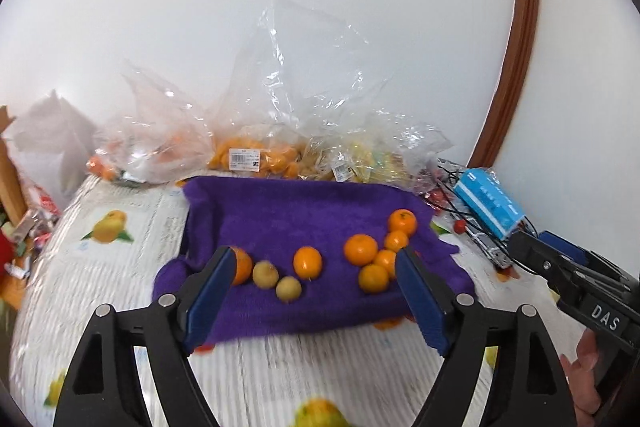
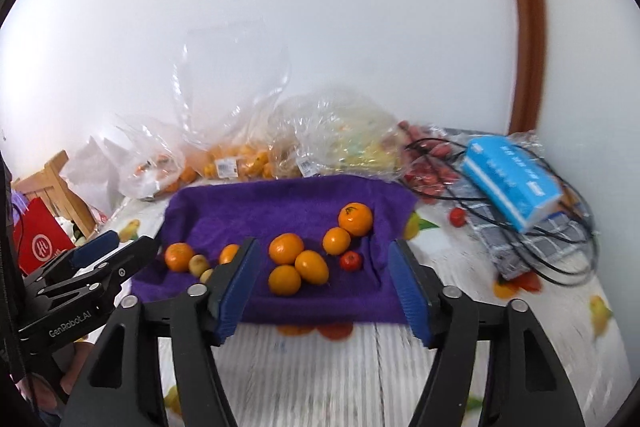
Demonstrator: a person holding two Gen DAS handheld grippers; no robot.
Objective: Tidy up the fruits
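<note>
A: Purple towel (image 2: 288, 203) on the bench, oranges (image 2: 286, 247) clustered at 12 o'clock. Squishy?

B: Probably firm, rolly. Both my fingers (image 2: 412, 297) apart, empty; I'd pinch across the middle.

Both wrist cameras look forward and slightly down along their own jaws, from just above the surface (image 1: 280, 379), toward the white wall. They share the purple towel (image 1: 296, 219) with its fruit; each sees the other gripper at its edge.
</note>
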